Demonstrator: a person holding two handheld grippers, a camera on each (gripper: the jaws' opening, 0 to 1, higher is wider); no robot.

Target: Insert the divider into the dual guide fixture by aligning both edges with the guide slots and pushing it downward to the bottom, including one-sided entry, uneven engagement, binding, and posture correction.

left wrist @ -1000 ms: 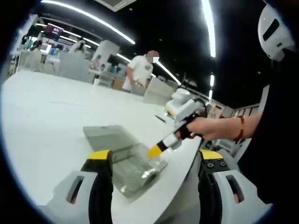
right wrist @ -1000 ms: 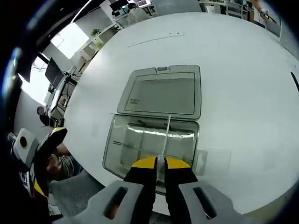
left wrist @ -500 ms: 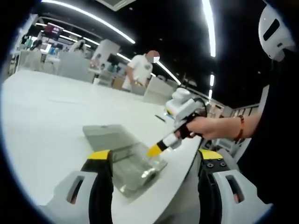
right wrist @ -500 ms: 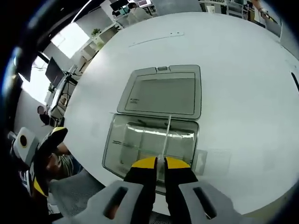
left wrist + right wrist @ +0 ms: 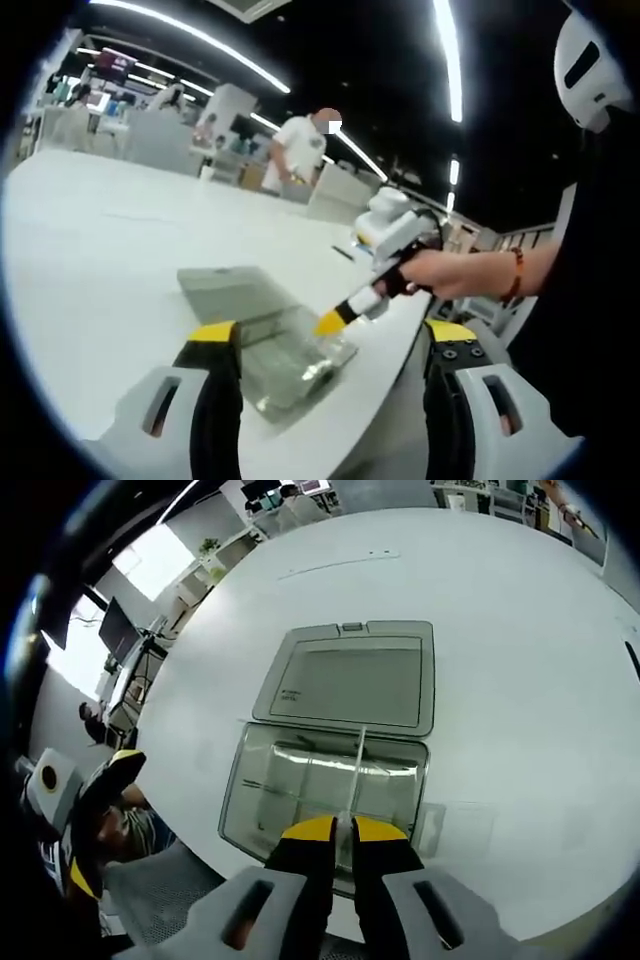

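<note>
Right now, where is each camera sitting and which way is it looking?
Left gripper view: rides the left gripper, held low off the white table's edge, looking across it; its open yellow-tipped jaws and the person's hand show.
Right gripper view: rides the right gripper, looking down into the clear plastic box; its jaws pinch the thin clear divider.
Shared: the box, its open grey lid, the table, each other's gripper.

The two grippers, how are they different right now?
The right hand-held gripper is shut on the thin clear divider, over the open clear box. The left hand-held gripper is wide open, holding nothing, back from the box near the table edge. Both have yellow tips on black fingers and white bodies.
</note>
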